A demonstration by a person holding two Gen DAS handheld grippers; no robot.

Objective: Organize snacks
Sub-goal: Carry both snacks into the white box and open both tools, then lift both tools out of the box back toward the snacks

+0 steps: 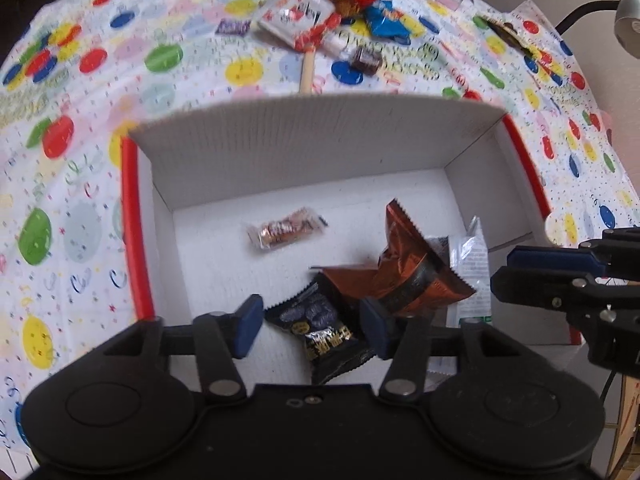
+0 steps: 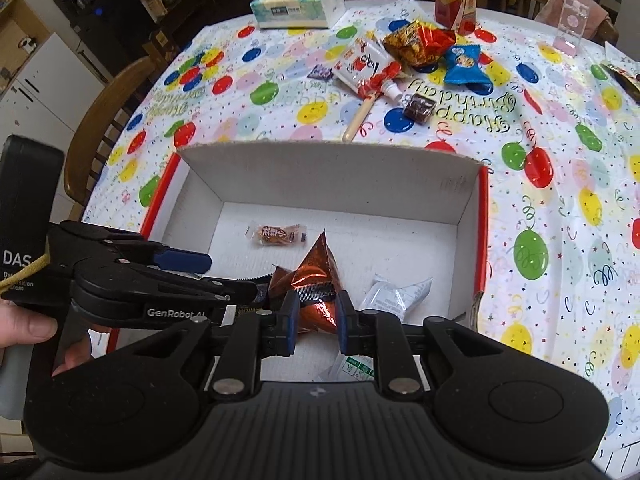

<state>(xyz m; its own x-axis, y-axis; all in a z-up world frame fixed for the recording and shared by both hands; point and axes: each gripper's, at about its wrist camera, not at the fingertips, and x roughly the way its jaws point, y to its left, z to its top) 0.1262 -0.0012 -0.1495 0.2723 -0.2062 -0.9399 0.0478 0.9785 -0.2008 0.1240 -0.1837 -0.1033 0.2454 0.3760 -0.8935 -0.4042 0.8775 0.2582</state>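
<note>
- While both claws are hovering over the white box (image 2: pixel 344 176), the left claw (image 1: pixel 312 326) is gaping wide around the black packet (image 1: pixel 320 328), gripping nothing.
- The right claw (image 2: pixel 316 324) is sitting half-open, seemingly empty, before the orange packet (image 2: pixel 316 280).
- More snacks (image 2: pixel 420 52) are waiting on the desk (image 2: pixel 560 240); lifting clear first looks wise.

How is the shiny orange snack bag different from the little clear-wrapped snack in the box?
The orange bag is bigger and foil, so its inside is hidden; the clear-wrapped snack shows brown pieces. The orange bag stands crumpled, leaning on other packets; the clear-wrapped snack lies flat, alone. Both sit inside the white box.
</note>
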